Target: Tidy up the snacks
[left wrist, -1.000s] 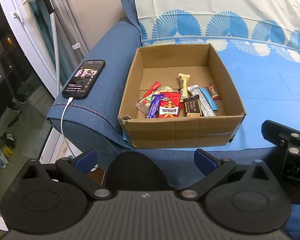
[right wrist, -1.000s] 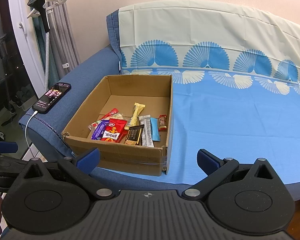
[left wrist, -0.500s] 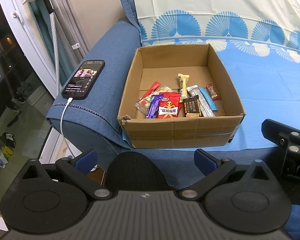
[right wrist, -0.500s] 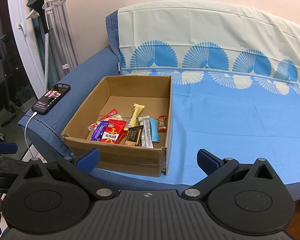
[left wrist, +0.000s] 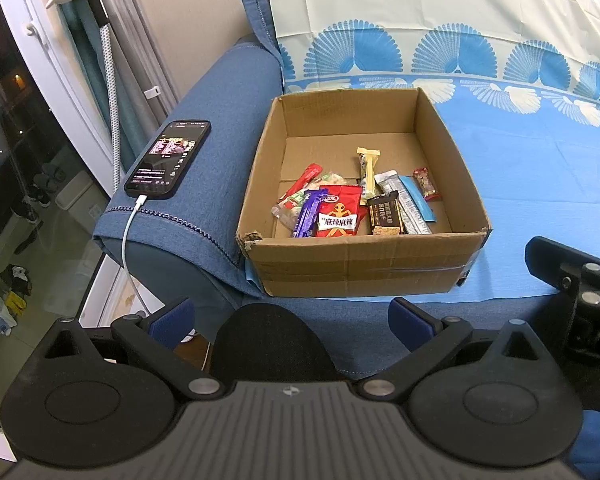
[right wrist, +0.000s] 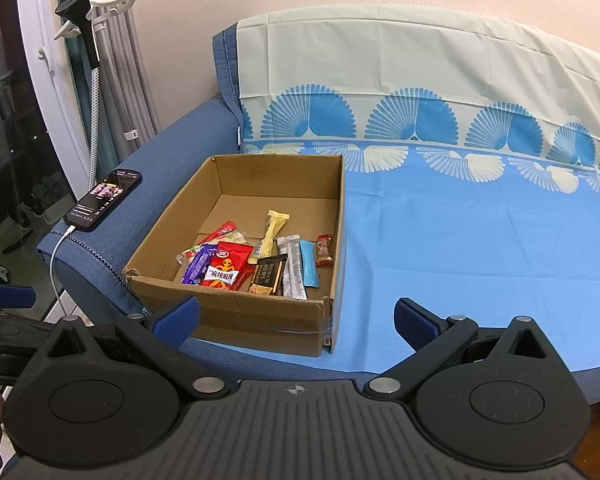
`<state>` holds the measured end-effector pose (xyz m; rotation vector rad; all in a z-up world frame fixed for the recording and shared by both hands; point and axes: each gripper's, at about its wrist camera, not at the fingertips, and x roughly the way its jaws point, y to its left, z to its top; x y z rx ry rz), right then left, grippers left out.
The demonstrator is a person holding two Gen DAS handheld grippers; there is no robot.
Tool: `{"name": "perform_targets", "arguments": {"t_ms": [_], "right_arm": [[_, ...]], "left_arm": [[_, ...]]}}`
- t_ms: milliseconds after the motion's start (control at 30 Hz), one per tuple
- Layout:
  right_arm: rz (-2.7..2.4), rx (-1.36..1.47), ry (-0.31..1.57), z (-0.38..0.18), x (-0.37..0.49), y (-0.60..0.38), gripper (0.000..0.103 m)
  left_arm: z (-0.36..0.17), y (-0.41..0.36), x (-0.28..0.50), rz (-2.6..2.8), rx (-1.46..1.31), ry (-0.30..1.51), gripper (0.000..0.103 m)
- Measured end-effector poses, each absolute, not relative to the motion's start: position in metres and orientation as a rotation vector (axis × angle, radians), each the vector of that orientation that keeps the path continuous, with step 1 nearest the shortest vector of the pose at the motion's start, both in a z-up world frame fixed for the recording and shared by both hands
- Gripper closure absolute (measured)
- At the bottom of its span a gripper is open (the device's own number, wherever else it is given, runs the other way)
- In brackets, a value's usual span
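A cardboard box (left wrist: 364, 264) sits on the blue-covered sofa (right wrist: 480, 240) beside a window, apparently dark outside; both the left gripper (left wrist: 292, 316) and the right gripper (right wrist: 296, 316) gape wide, empty.

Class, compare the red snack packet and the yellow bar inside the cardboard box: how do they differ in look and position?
The red snack packet is broad and flat with printed white characters; the yellow bar is slim and long. The red snack packet lies toward the box's near wall, overlapping neighbouring wrappers, whereas the yellow bar lies farther back, its far end on bare cardboard. Both rest sealed on the floor of the cardboard box, untouched by either gripper.
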<state>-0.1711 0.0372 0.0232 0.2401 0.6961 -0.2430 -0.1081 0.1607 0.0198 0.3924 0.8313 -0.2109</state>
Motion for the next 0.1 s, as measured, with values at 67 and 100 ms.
{"name": "perform_targets", "arguments": {"t_ms": [67, 100], "right_arm": [[-0.243, 0.24, 0.697, 0.0231, -0.1709, 0.037, 0.001], [-0.242, 0.24, 0.697, 0.023, -0.1709, 0.0371, 0.001]], "left_arm": [[0.0199, 0.1609, -0.1082, -0.207, 0.39, 0.831, 0.0], [0.0198, 0.1606, -0.1082, -0.207, 0.388, 0.831, 0.0]]}}
